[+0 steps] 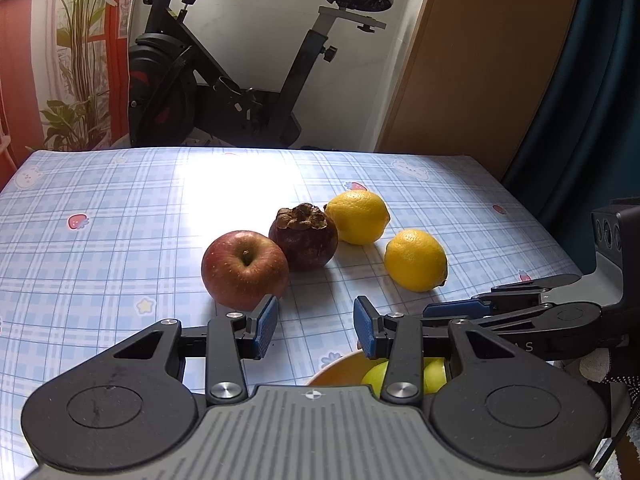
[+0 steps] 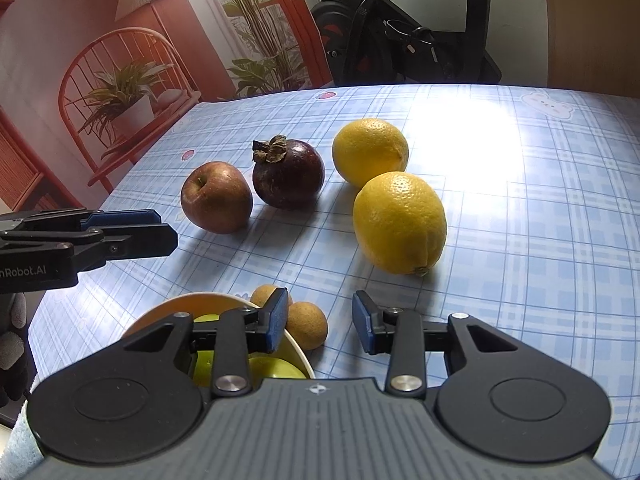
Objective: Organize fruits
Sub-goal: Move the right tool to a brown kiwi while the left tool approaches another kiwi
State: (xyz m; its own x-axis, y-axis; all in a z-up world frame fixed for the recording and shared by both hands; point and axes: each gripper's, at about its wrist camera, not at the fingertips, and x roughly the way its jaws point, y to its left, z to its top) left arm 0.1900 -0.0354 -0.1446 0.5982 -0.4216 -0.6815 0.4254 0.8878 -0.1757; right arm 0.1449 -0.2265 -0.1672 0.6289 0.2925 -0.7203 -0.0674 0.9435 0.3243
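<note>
Hand-held gripper (image 2: 132,232) marked "nRobot.AI", beside apple (image 2: 216,197).

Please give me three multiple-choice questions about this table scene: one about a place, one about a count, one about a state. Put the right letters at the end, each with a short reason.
1. Where is the mangosteen?
A. in the bowl
B. between the apple and a lemon
C. in the right gripper

2. How many lemons lie on the table?
A. one
B. two
C. four

3. What is between the fingers of the left gripper?
A. nothing
B. the apple
C. a lemon

Answers:
1 B: the apple is on one side of it, the far lemon on the other.
2 B: only the far lemon and the near lemon show.
3 A: only tablecloth shows in the gap.
</note>
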